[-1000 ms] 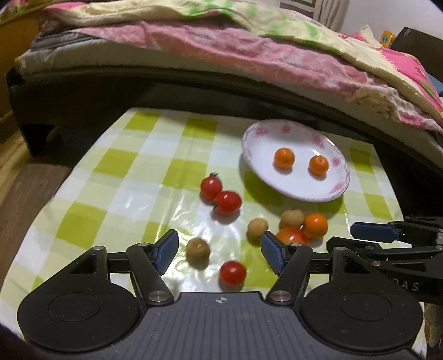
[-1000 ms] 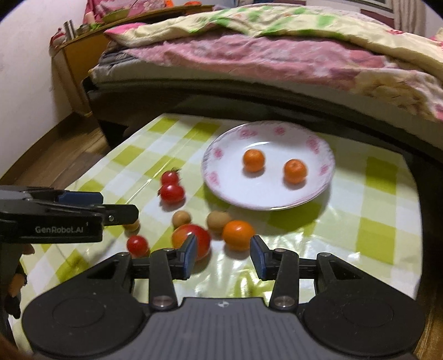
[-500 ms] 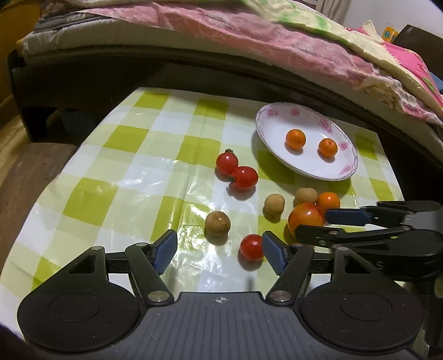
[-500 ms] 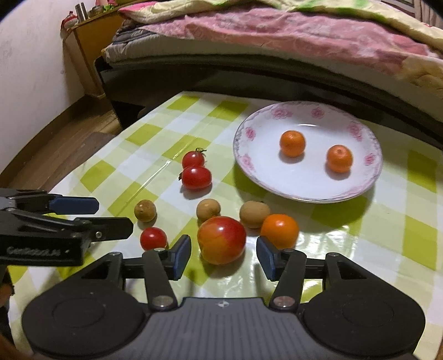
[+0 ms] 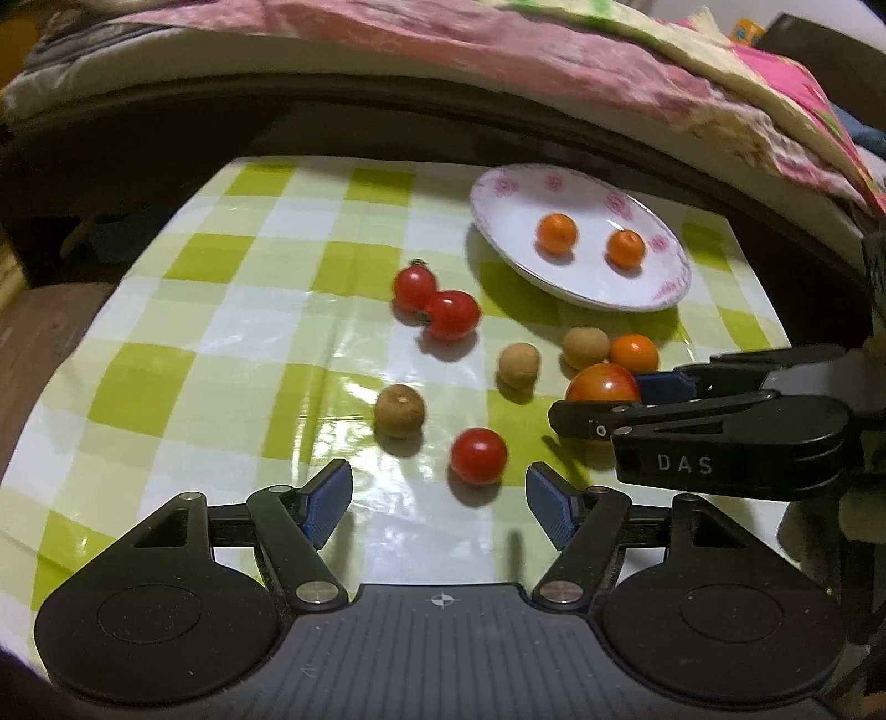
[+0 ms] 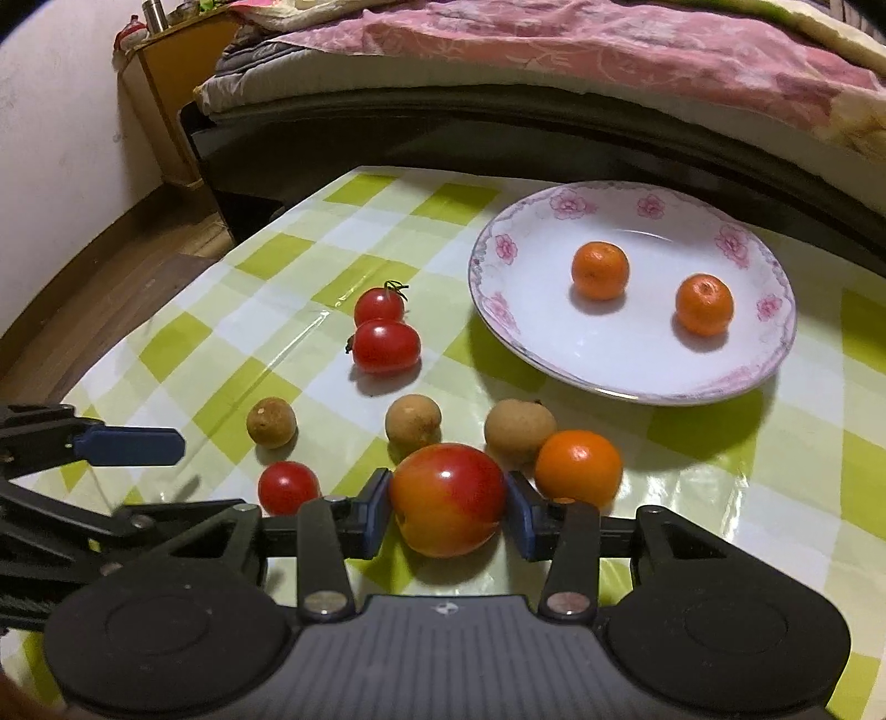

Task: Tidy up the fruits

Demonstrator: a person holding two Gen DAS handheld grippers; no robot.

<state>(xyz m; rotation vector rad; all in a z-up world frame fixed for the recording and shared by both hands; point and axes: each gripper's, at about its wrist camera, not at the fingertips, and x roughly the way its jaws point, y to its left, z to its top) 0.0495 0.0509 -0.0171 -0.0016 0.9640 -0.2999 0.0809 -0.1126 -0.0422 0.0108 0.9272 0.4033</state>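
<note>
right gripper (image 6: 447, 501) closing on the large red-and-yellow round tomato (image 6: 447, 498) on the green-checked counter (image 6: 775, 471).

both grippers tilt steeply down over the counter. the right gripper's blue pads touch the tomato's two sides, just beside a small orange mandarin (image 6: 578, 468). the left gripper (image 5: 438, 501) hangs spread and empty just short of a small red cherry tomato (image 5: 478, 456). two mandarins sit in the white floral plate (image 6: 554, 354).

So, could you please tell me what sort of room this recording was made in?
Most likely a bedroom at home: a bed with a pink blanket stands right behind the low table's checked cloth, and a wooden nightstand stands beside it.
</note>
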